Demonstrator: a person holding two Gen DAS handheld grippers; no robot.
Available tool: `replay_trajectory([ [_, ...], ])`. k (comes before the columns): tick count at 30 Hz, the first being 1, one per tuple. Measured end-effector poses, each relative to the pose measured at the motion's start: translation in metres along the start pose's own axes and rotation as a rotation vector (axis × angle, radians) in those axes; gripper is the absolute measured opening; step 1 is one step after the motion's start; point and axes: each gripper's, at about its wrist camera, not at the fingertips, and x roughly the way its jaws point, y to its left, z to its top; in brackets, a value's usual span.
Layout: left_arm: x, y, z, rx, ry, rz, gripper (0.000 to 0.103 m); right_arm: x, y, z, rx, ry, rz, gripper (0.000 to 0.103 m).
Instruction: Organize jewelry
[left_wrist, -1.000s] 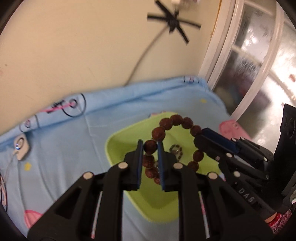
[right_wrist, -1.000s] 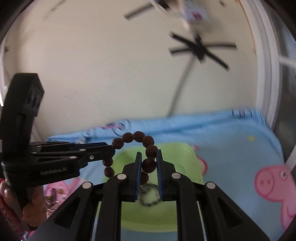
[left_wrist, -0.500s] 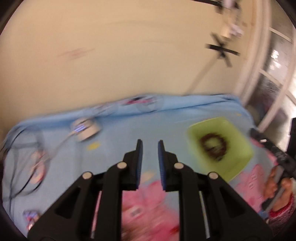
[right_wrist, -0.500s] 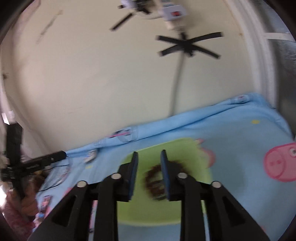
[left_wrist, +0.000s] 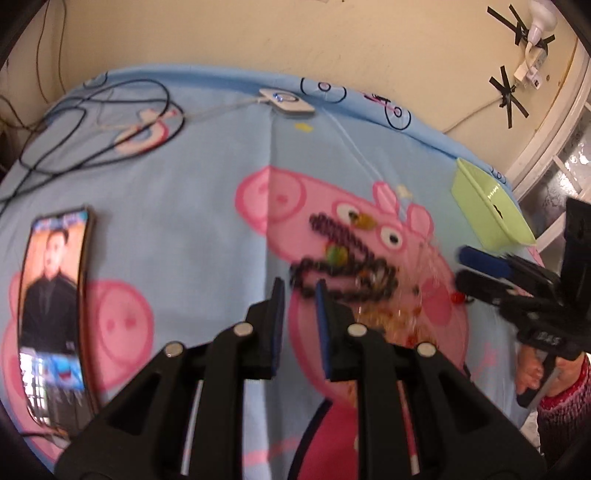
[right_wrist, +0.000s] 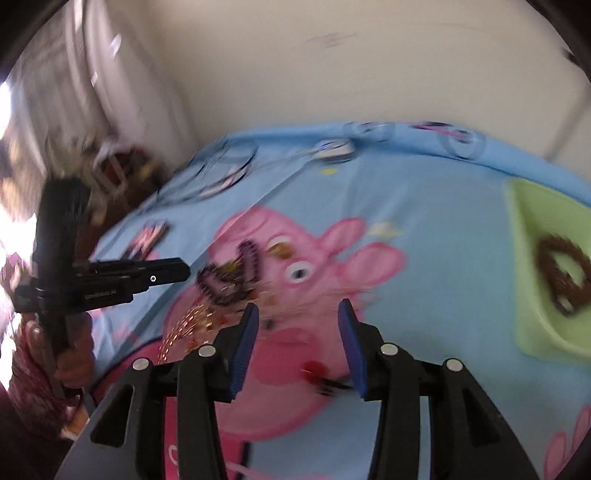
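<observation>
While the brown bead bracelet (right_wrist: 563, 275) already lies in the green tray (right_wrist: 532, 332) at the right edge of the right wrist view, we turn to the loose pile on the blue cartoon-pig sheet (left_wrist: 177, 206). That pile sits mid-frame in the left wrist view: a dark beaded necklace (left_wrist: 343, 251) looped over itself, with a green bead (left_wrist: 335, 254) and an amber one (left_wrist: 364, 220) among its coils, a thin gold chain (left_wrist: 384, 321) just below it, and a small red piece (left_wrist: 457, 296) off to the right.

Our left gripper (left_wrist: 298, 291) has its jaws set narrow with nothing between them, the tips just short of the necklace's lower loop. Our right gripper (right_wrist: 297, 321) is opening, and only sheet shows between its pads; the red piece (right_wrist: 314, 367) lies just below them in that view.

We judge the necklace light and limp: it will drape and swing once lifted, and its loops may drag neighbouring pieces along. Pinching across a single strand at an outer loop looks better than biting into the tangle. The gold chain looks finer still, likely to slip between pads and snag on the beads, so we would take it where it bunches. A phone (left_wrist: 55, 314) lies at lower left, well apart.
</observation>
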Motion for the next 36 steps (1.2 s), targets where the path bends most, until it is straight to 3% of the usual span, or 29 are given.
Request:
replay_trajectory([
  [4,-0.003,0.003,-0.010,0.006,-0.001,-0.014,0.016,0.028,0.008,0.002,-0.057,0.080,-0.040,0.021],
  [6,-0.006,0.005,-0.013,0.003,-0.004,-0.025,0.027,0.028,0.006,0.005,-0.094,0.081,-0.046,0.020],
  [8,-0.008,0.005,-0.015,0.003,-0.012,-0.031,0.028,0.026,0.005,0.005,-0.134,0.088,-0.074,0.000],
  [10,-0.009,0.003,-0.015,0.008,-0.017,-0.036,0.028,0.024,-0.001,0.004,-0.111,0.085,-0.066,0.000],
  [17,-0.008,-0.015,-0.009,0.055,-0.020,-0.050,0.029,-0.027,-0.025,0.019,0.032,-0.060,-0.034,0.000],
  [20,-0.006,-0.028,-0.006,0.088,-0.025,-0.056,0.041,-0.050,-0.031,0.027,0.063,-0.114,-0.015,0.000],
  [25,-0.003,-0.052,-0.003,0.151,-0.028,-0.069,0.047,-0.075,-0.036,0.035,0.107,-0.173,0.022,0.000],
  [27,-0.001,-0.064,0.000,0.182,-0.036,-0.063,0.063,-0.087,-0.037,0.039,0.116,-0.199,0.036,0.000],
  [28,0.000,-0.070,0.001,0.199,-0.041,-0.063,0.064,-0.093,-0.037,0.041,0.116,-0.215,0.041,0.000],
  [35,0.043,-0.126,0.016,0.375,0.001,-0.037,0.063,-0.139,-0.028,0.052,0.100,-0.323,0.040,0.000],
  [36,0.053,-0.131,0.020,0.392,0.021,-0.034,0.043,-0.149,-0.028,0.054,0.097,-0.345,0.034,0.000],
])
